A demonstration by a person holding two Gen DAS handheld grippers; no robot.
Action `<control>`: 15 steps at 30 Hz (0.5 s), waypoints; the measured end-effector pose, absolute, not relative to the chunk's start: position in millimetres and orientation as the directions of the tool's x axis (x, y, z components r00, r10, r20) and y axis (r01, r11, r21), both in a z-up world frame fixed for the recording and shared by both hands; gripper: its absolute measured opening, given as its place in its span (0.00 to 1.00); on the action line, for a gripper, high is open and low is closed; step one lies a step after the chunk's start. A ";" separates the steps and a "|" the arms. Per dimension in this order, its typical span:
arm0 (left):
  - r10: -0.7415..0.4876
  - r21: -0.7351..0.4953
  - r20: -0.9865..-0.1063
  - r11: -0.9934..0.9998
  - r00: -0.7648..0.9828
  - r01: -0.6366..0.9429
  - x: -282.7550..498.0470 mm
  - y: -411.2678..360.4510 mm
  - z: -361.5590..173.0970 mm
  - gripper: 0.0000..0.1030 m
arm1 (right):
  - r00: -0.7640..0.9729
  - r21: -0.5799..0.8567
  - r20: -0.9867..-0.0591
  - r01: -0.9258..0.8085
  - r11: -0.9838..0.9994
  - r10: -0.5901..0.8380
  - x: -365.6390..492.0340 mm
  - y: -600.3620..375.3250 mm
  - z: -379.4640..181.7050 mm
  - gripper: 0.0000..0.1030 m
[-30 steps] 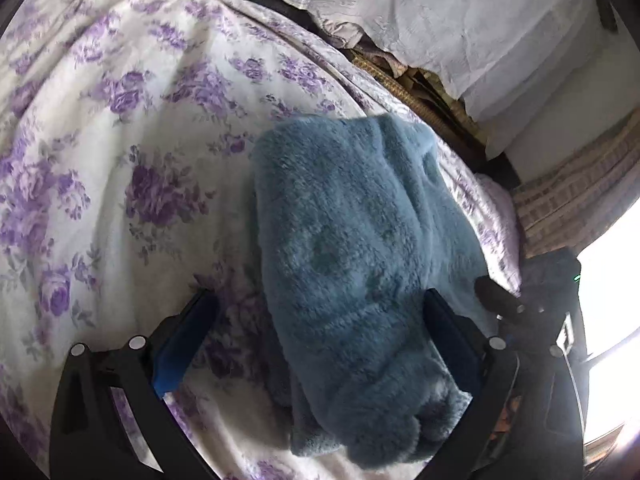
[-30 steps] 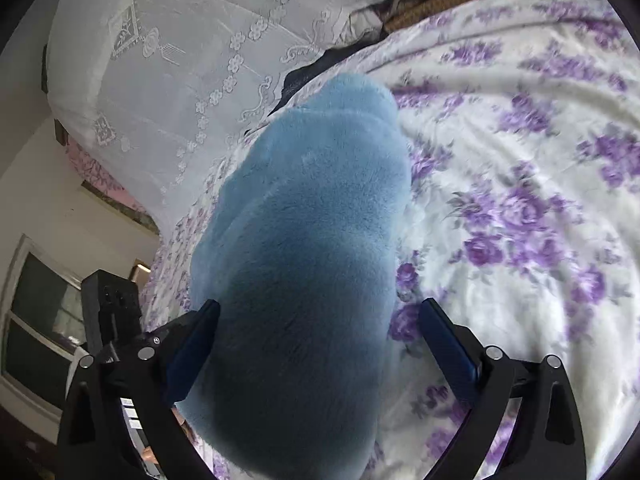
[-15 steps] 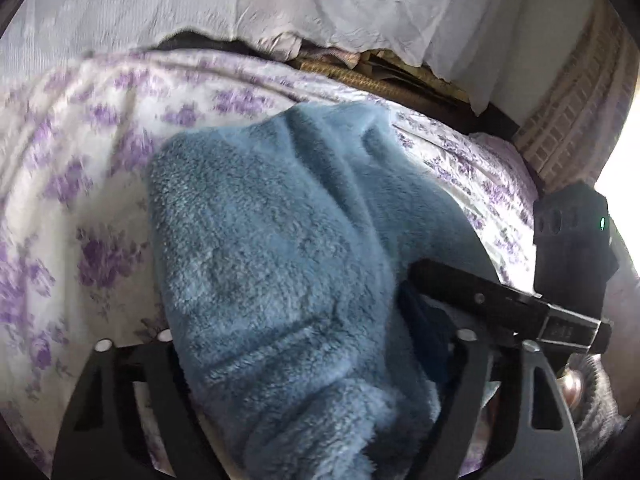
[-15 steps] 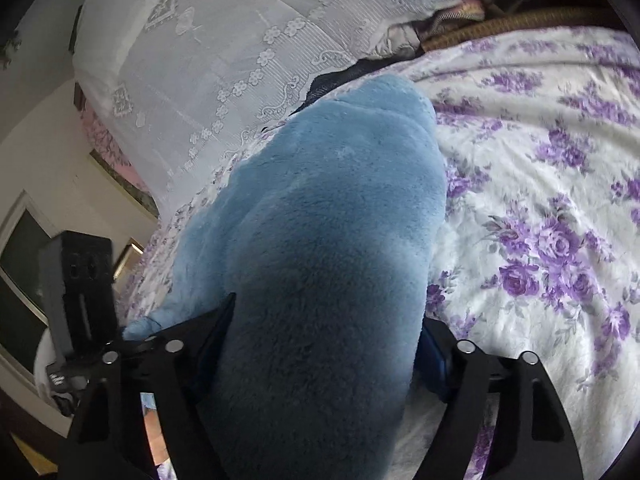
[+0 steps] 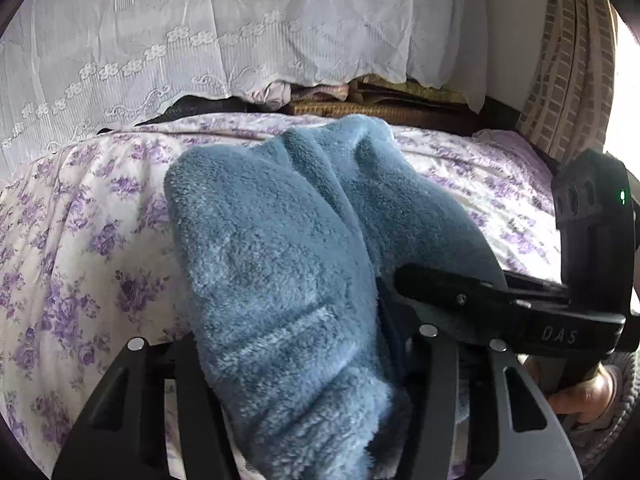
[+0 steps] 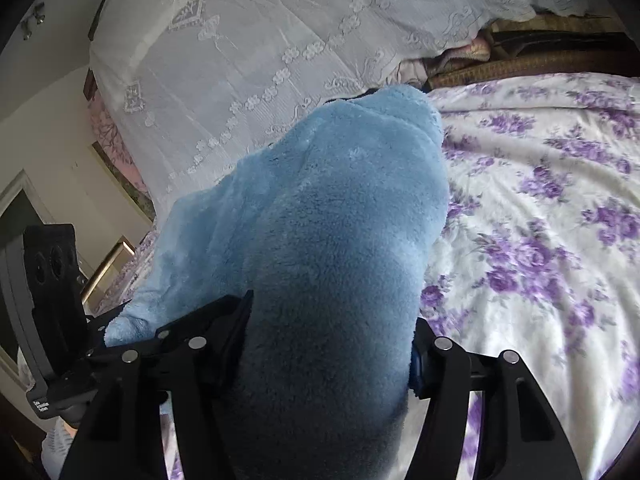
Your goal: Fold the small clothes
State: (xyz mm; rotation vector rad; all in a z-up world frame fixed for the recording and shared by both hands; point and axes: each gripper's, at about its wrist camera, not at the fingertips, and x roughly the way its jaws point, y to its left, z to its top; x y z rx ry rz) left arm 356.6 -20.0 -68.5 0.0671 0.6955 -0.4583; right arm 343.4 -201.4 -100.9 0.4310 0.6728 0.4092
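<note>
A fluffy blue garment (image 5: 288, 264) lies bunched on the floral bedspread (image 5: 80, 240). My left gripper (image 5: 296, 360) is shut on its near edge, and the fabric bulges up between the fingers. My right gripper (image 6: 328, 344) is shut on the same blue garment (image 6: 336, 208) beside it. The right gripper's finger (image 5: 460, 292) crosses the left wrist view at the right. The left gripper's body (image 6: 52, 280) shows at the left of the right wrist view. The fingertips of both are buried in the pile.
A white lace cover (image 5: 200, 32) hangs over stacked bedding (image 5: 380, 100) behind the bed. The purple-flowered bedspread (image 6: 540, 220) spreads to the right. A brick-pattern curtain (image 5: 572, 60) hangs at the far right, a doorway (image 6: 24, 216) at the left.
Both grippers have closed from open onto the garment's near edge and lifted it. The views have tilted up toward the lace cover.
</note>
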 end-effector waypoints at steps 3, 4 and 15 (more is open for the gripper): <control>-0.387 -0.067 -0.625 0.892 0.678 0.448 347.5 -38.3 -58.2 0.50 | 0.727 0.508 -0.492 -0.206 0.836 0.479 332.9 -218.3 -91.7 0.61; -0.389 -0.063 -0.624 0.889 0.677 0.454 346.7 -43.6 -55.9 0.50 | 0.732 0.506 -0.491 -0.202 0.839 0.472 330.0 -222.0 -89.4 0.61; -0.479 -0.044 -0.626 0.810 0.616 0.585 337.9 -158.0 -35.5 0.50 | 0.808 0.499 -0.472 -0.085 0.863 0.353 286.2 -326.9 -75.0 0.61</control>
